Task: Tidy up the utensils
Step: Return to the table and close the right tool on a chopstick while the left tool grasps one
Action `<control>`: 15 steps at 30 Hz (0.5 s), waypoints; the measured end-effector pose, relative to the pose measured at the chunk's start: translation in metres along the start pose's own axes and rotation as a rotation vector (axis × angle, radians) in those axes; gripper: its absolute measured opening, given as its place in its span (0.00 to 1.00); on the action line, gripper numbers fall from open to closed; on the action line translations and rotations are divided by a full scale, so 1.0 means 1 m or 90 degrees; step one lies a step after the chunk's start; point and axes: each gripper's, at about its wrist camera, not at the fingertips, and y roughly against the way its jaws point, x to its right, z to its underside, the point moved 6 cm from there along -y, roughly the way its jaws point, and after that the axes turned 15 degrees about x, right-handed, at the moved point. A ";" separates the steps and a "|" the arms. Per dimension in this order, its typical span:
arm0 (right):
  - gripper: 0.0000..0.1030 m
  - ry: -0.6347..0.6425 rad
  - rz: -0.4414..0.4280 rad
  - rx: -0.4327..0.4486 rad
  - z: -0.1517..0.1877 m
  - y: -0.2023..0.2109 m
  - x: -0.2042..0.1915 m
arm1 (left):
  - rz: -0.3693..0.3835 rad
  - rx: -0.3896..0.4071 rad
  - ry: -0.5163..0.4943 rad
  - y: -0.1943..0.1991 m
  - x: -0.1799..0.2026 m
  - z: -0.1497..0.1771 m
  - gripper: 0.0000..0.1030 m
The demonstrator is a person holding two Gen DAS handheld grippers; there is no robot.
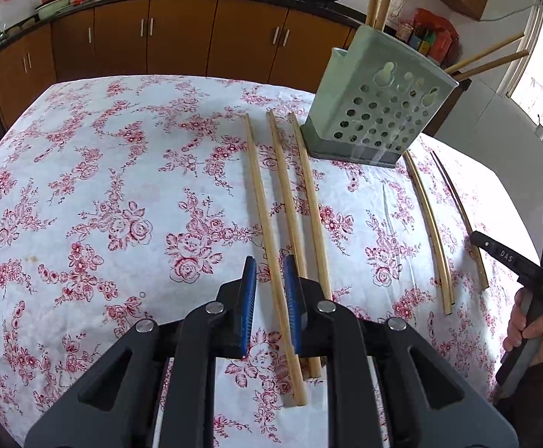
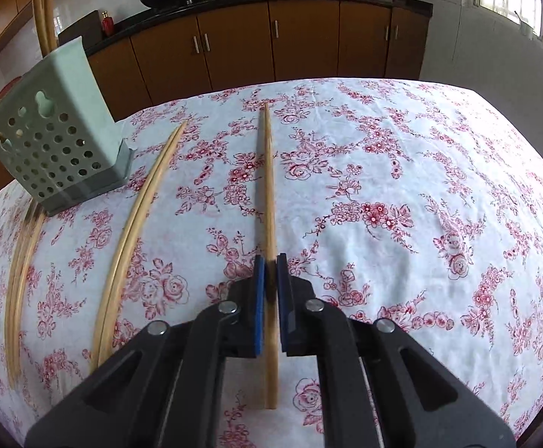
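The right gripper [image 2: 270, 257] is clamping down on a single chopstick [image 2: 269, 186], blue pads squeezing its shaft near the nearer end, with the stick running straight away over the flowery tablecloth [image 2: 402, 194] toward the table's far edge. It's lying on or just above the cloth, can't really tell which.

The left gripper [image 1: 270, 261] is sitting with its jaws a bit apart, straddling the leftmost chopstick [image 1: 267, 231] of a loose row of three on the cloth. The pads aren't pressing it, there's a visible gap on both sides.

The pale green holder [image 1: 375, 112] with the round holes is standing near the far edge of the table, with a few chopsticks already sticking out of the top. Another pair [image 2: 133, 224] is lying side by side on the cloth between the holder and the clamped stick.
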 end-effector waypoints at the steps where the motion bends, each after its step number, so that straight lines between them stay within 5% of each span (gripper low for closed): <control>1: 0.07 0.009 0.001 0.002 0.001 0.001 -0.001 | 0.001 -0.005 -0.001 -0.002 0.002 0.003 0.16; 8: 0.08 0.018 -0.001 0.006 0.004 0.003 -0.002 | -0.014 -0.016 -0.023 -0.007 0.006 0.013 0.15; 15: 0.08 0.030 -0.034 0.009 0.007 0.004 -0.012 | -0.080 0.001 -0.022 -0.014 -0.014 0.003 0.07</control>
